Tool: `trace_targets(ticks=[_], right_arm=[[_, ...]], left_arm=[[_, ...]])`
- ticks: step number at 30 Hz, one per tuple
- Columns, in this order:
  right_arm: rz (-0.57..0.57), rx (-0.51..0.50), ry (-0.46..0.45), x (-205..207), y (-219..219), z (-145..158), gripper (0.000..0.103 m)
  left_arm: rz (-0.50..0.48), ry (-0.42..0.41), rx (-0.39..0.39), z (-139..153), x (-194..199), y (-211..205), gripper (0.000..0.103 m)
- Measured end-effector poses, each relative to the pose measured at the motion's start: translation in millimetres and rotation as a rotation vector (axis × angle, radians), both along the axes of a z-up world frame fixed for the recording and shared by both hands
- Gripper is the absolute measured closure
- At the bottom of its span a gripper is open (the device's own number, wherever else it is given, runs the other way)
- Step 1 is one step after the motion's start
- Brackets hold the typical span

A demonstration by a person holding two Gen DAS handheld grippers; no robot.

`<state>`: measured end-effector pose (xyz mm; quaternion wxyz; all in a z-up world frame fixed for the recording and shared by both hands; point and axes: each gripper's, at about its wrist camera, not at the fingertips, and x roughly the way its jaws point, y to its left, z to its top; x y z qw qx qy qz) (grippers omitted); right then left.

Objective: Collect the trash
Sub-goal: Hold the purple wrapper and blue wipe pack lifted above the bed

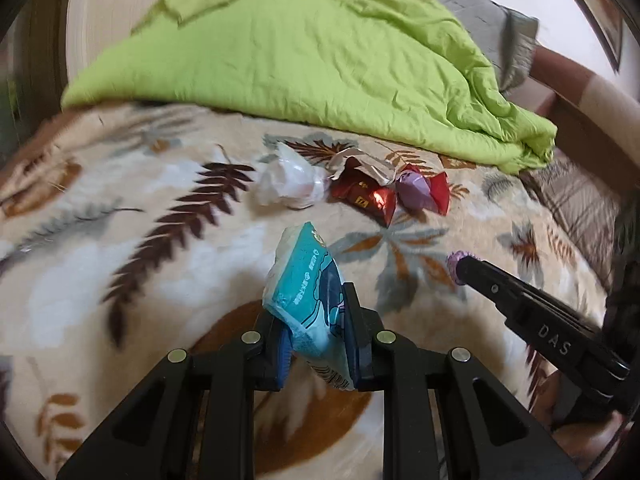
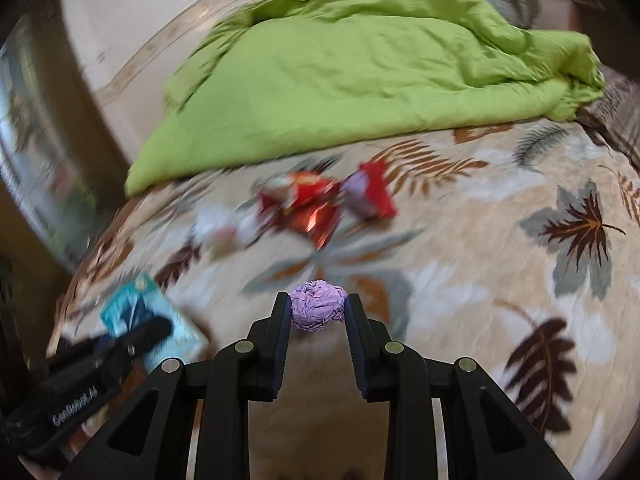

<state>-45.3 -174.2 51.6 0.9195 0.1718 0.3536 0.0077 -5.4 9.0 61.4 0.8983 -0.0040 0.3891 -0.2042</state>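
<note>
leaf-patterned bedspread under a green quilt: our left gripper jaws clamp a teal wrapper, our right gripper jaws pinch a purple paper ball; red wrappers and white plastic lie beyond

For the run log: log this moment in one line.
left gripper: shut on teal packet | right gripper: shut on purple paper ball | red wrappers on bedspread
</note>
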Motion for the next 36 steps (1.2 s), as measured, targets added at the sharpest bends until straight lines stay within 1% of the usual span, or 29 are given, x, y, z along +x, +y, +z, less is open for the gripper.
trace_targets(ticks=[3,7,13,15,17,19,23,27,36], right_arm=[[0.043,-0.016,-0.003,-20,11,4,0.073],[0.065,-0.025,-0.001,-47,17,9,0.073],[0.049,-0.026,0.01,-85,11,13,0.073],[0.039,0.005,-0.015,-97,5,18,0.073],[0.032,0.003,-0.036,-105,4,21,0.073],[0.031,0.007,-0.035,-105,3,21,0.073],[0.022,0.021,-0.017,-100,0,17,0.073],[0.02,0.016,-0.011,-97,0,15,0.073],[0.018,-0.006,0.004,-95,2,13,0.073]], left_arm=[[0.004,-0.034,0.011,1,-21,10,0.082],[-0.016,-0.062,0.027,3,-46,9,0.082],[-0.041,-0.109,0.068,2,-74,7,0.082],[-0.053,-0.123,0.076,2,-80,5,0.082],[-0.06,-0.14,0.091,1,-83,2,0.082],[-0.061,-0.16,0.118,-3,-85,-3,0.082],[-0.063,-0.158,0.132,-7,-81,-7,0.082],[-0.057,-0.151,0.127,-8,-79,-5,0.082],[-0.073,-0.163,0.131,-7,-80,-7,0.082]])
